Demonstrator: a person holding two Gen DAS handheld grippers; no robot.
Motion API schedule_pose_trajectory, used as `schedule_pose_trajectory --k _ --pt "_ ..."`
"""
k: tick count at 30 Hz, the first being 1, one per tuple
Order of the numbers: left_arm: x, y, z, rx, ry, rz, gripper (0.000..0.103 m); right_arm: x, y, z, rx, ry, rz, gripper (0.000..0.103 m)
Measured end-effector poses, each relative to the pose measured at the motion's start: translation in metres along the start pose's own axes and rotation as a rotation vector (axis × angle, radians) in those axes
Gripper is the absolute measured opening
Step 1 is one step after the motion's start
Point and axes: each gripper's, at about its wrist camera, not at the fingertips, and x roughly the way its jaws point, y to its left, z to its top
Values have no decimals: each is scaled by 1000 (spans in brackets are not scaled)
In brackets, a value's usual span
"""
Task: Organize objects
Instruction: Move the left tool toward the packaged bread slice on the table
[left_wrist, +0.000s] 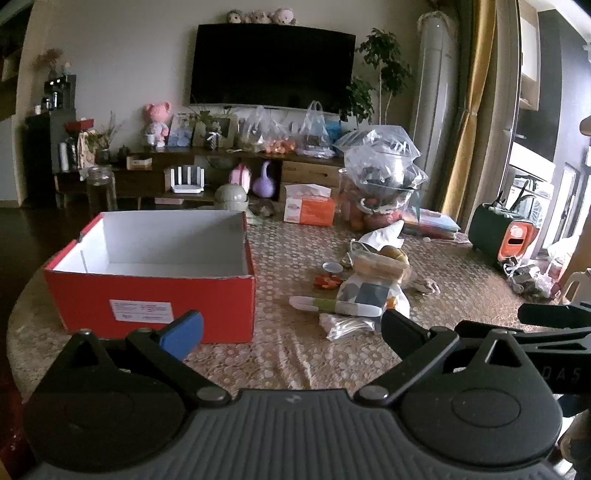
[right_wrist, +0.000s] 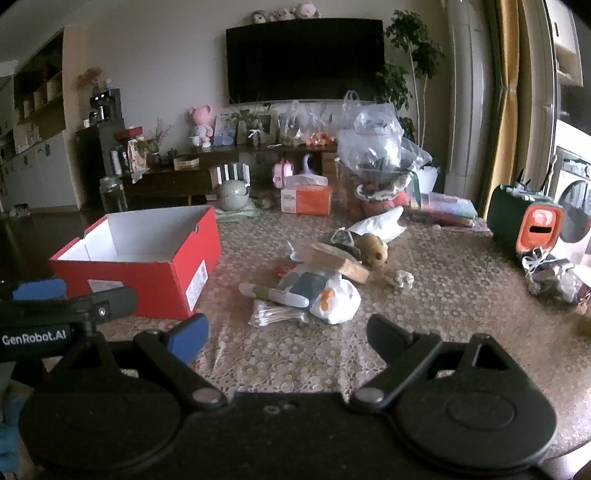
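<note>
Home living room. Wall-mounted TV (left_wrist: 272, 62) at 12 o'clock, plush toys (left_wrist: 260, 16) on top, low wooden media console (left_wrist: 177, 173) below with pink doll (left_wrist: 158, 122). Potted tree (left_wrist: 384, 74), tower air conditioner (left_wrist: 436, 110), yellow curtain (left_wrist: 476, 103) at 2 o'clock. Cluttered patterned table (left_wrist: 295, 350).

A large dark television (left_wrist: 272, 64) hangs on the far wall with plush toys (left_wrist: 260, 16) along its top, above a low wooden cabinet (left_wrist: 177, 173) carrying a pink doll (left_wrist: 158, 123), beside a leafy potted tree (left_wrist: 384, 70) and yellow curtain (left_wrist: 474, 110).
</note>
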Motion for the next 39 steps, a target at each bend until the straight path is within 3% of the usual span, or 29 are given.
schedule_pose_trajectory --k 6,17,32,39 --pt "37 0 5 -7 64 -23 103 23 -8 4 6 14 2 93" --pt "77 -26 31 68 12 -24 103 62 -40 12 -39 19 -18 94" --pt "167 -82 49 180 64 -141 103 154 -123 19 -95 71 -113 94" --pt "217 -104 53 251 107 -142 103 190 -158 26 -92 114 -116 94"
